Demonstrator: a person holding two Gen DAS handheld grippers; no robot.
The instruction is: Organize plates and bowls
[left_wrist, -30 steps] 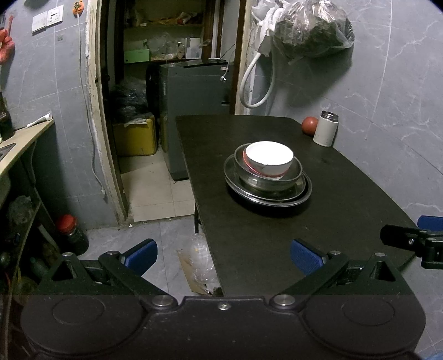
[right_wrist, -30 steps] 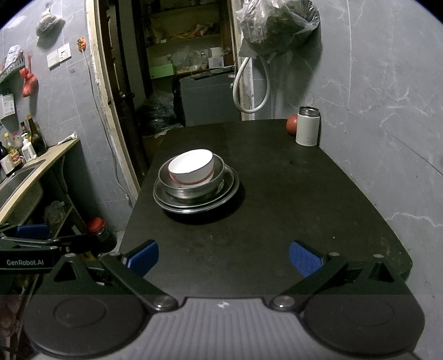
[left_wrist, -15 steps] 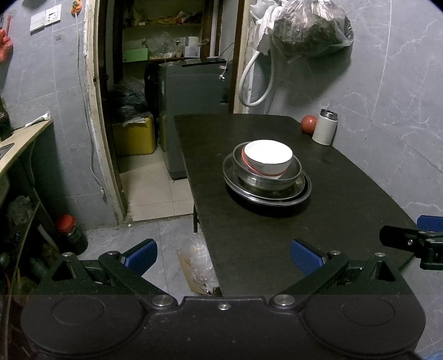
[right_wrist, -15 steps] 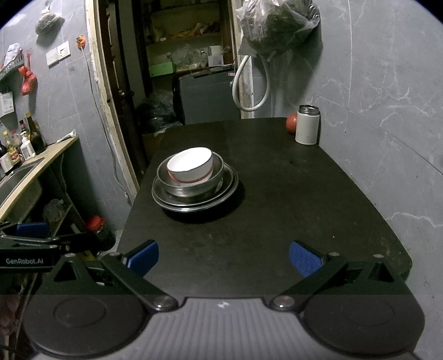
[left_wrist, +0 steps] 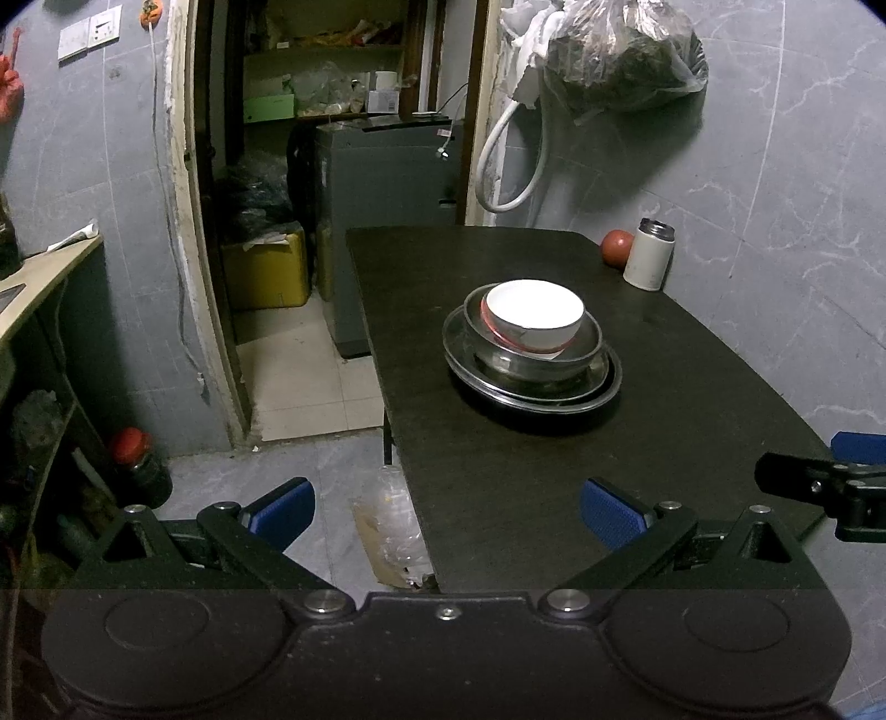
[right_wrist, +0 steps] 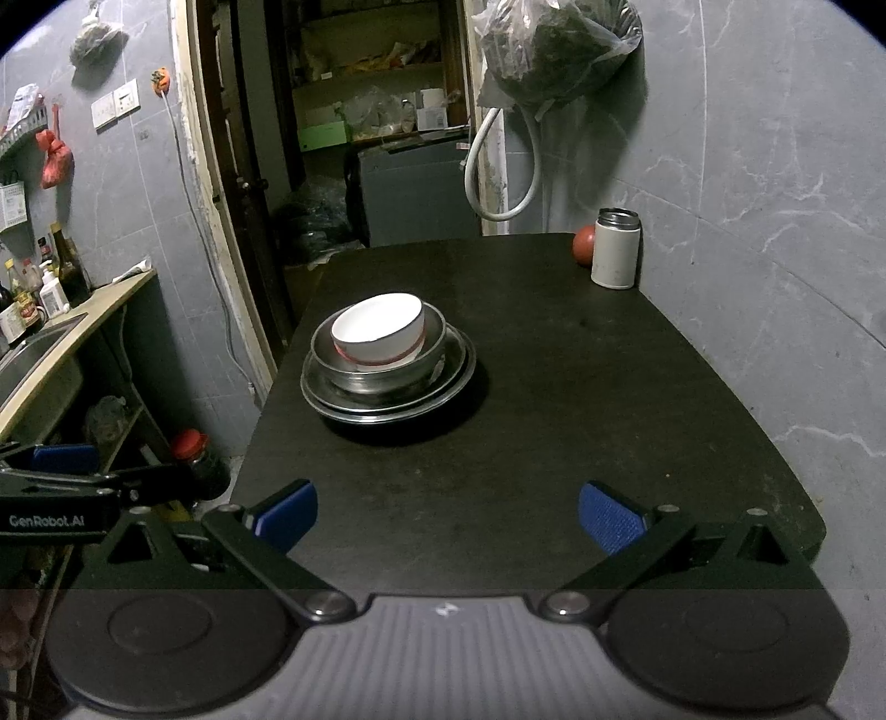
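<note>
While both tools hang short of the tabletop's [right_wrist: 554, 387] near edge, left gripper [left_wrist: 446, 507] and right gripper [right_wrist: 447, 512] spread wide, empty. White bowl [right_wrist: 379, 332] tilted inside steel bowl [right_wrist: 376, 374] on steel plates [right_wrist: 454, 382], toward left edge. Flask [right_wrist: 614, 255], red fruit [right_wrist: 582, 246] at far right corner.

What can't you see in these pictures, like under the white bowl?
- Under the white bowl: both views show a steel bowl and steel plate, but the stacking hides how many plates there are.
- Thermos contents: closed, both views.
- Red fruit: partly behind the thermos in the right wrist view, too small to name.
- Hanging plastic bag: contents blurred.
</note>
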